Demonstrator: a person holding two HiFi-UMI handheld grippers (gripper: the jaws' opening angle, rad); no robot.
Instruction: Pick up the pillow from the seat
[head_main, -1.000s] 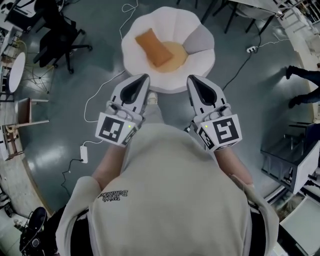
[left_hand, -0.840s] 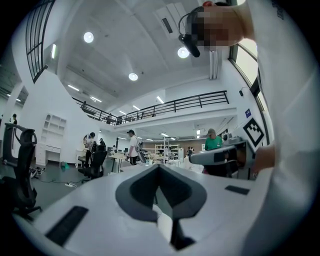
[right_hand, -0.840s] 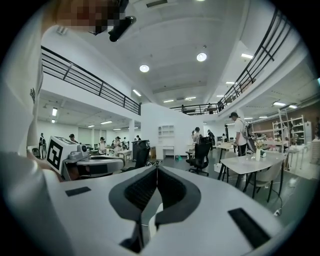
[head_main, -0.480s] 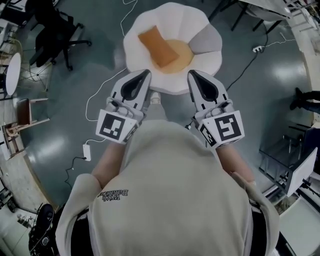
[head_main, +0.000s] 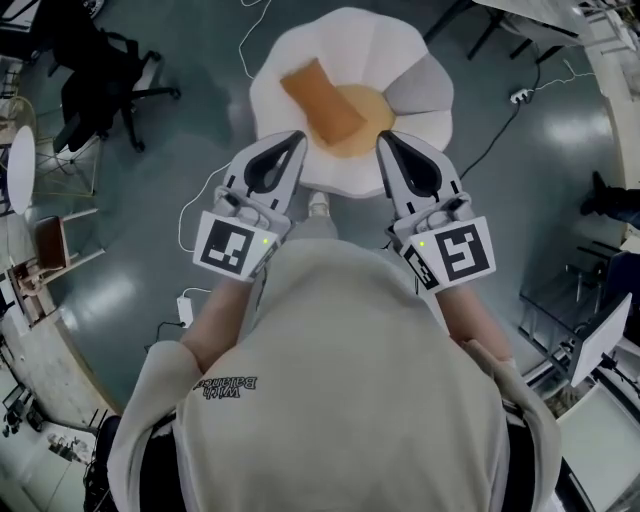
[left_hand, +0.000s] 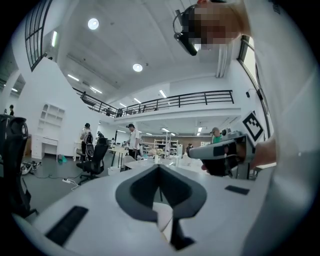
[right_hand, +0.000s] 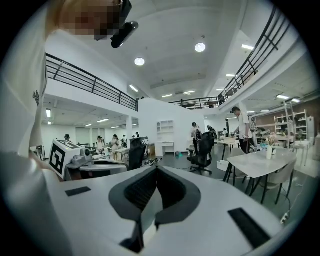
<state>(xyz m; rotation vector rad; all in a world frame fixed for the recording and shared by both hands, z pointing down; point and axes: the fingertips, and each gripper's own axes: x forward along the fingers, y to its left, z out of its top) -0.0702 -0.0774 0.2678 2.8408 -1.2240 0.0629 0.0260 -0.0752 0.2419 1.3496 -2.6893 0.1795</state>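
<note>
Ahead of the person, on a white petal-shaped seat (head_main: 400, 50), the orange pillow (head_main: 322, 100) lies slantwise, partly over a round yellow pad (head_main: 362, 108) in the middle. It is untouched. The left gripper (head_main: 297, 138) and right gripper (head_main: 382, 138) hang side by side just short of the seat's near rim. Each has its fingers pressed together with nothing between them, as both gripper views confirm.

The step in hand looks like the approach. To do it well, the fingers should be spread wide before they come down, since a soft pillow will bulge and slip from a narrow bite. Taking the two short ends, one gripper on each, would probably keep it level. A single pinch on the near corner would likely let it droop. Lifting straight up should clear the raised petals.

The seat's scalloped rim rings the pillow, and its near edge lies between the grippers and the pillow, so the reach has to go over it. The grey floor (head_main: 180, 140) around the seat is mostly open. A white cable (head_main: 205, 190) runs near the left foot side, another cable (head_main: 490, 130) trails off to the right, and a black office chair (head_main: 100, 70) stands well apart at the left.
</note>
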